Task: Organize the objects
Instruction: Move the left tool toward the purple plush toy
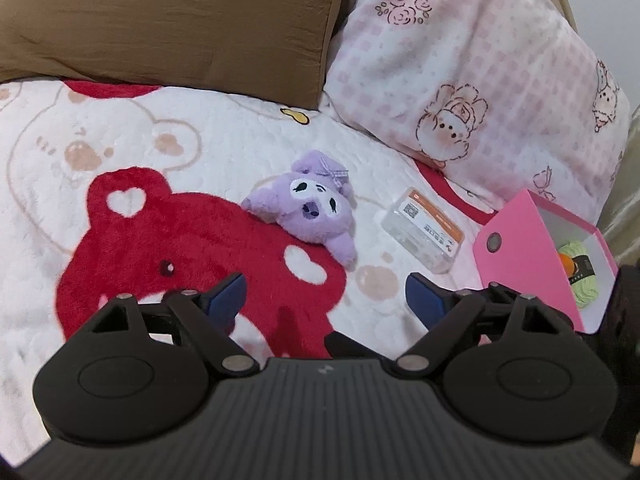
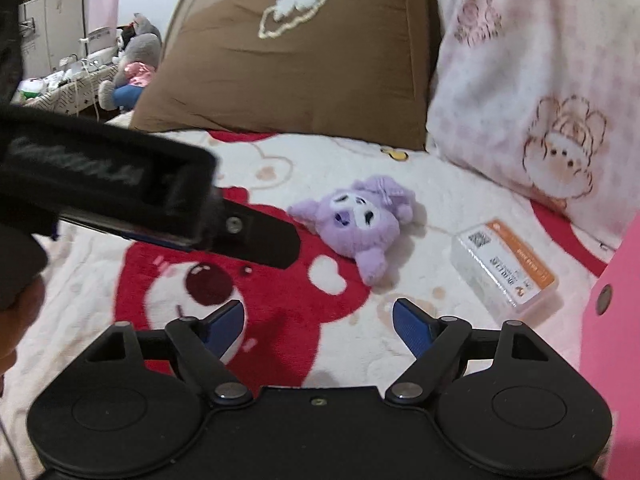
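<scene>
A purple plush toy (image 1: 308, 204) (image 2: 360, 224) lies face up on the bed blanket (image 1: 160, 152). Right of it rests a clear plastic case with an orange label (image 1: 424, 232) (image 2: 504, 268). Further right stands an open pink box (image 1: 528, 248) (image 2: 616, 320) holding a ball of green yarn (image 1: 580, 280). My left gripper (image 1: 326, 286) hovers open over the blanket, just short of the plush, with nothing between its blue pads. My right gripper (image 2: 318, 308) is open too and holds nothing, with the plush ahead of it and the case ahead to its right.
A brown pillow (image 1: 172, 20) and a pink patterned pillow (image 1: 480, 60) lean along the back of the bed. The left tool's black housing (image 2: 120, 184) crosses the right wrist view at the left. Furniture and a grey stuffed toy (image 2: 136, 52) stand beyond the bed.
</scene>
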The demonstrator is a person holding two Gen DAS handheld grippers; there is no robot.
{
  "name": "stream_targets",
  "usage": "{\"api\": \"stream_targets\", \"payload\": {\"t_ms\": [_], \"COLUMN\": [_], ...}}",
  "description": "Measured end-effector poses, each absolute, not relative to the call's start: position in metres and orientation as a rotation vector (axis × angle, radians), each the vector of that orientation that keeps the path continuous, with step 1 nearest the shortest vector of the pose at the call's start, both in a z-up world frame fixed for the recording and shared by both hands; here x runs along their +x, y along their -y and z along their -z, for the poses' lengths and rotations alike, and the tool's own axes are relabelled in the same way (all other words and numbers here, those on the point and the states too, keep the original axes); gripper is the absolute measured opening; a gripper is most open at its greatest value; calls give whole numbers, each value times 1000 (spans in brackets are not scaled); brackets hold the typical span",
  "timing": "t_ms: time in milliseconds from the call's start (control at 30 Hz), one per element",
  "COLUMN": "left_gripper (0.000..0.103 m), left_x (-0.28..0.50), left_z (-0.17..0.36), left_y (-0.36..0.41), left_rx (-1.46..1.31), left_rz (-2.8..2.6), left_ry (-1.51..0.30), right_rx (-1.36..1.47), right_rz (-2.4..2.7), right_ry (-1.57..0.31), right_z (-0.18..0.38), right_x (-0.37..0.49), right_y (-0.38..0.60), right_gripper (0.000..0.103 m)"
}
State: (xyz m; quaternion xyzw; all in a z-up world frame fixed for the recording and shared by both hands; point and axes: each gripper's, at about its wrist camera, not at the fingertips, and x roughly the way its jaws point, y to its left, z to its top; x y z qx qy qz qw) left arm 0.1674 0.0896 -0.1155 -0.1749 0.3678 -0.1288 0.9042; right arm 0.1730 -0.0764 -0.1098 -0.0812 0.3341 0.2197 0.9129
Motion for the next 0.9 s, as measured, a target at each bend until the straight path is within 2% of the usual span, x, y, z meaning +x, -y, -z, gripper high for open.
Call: {"api": "stream_targets", "payload": {"t_ms": [267,333,433,567,633,667,733,800,833,900], "left_gripper": [75,66,65,64,61,61,59,56,55,55], "left_x": [188,192,195,200,204,205,205,205,206,207], "left_z": [144,150,154,154,156,157,159,159,159,160], "left_y": [-90,-92,-92,-87,-86,-87,-91,-94,-95,-96], "left_rx": [-418,-441,-449,-429,-445,-453,-478,-489,-496,-511], "left_rz": [264,273,285,293,293,293,289,286,288,290], "left_ry": [-746,-753,-768,-743,-747,-749,-743,-745,-748,-750], "right_rx": [-181,-191,-195,-191,-197,-190,-176,-182,-194,-208], "right_rz": [-457,-457,-446,-422,-410,-412,-420,-427,-429,-433], "right_ry": [-693,-687,-695,-709,-708,-707,-706,-706,-707,-688], "right_z": [125,128,133,139,140,140,140,141,142,141], "right_x": [201,210,222,230,231,234,238,239,238,233], "right_y": [77,75,72,72,71,71,71,69,68,66], "right_gripper": [76,73,65,61,55,48,43,24,20,17]}}
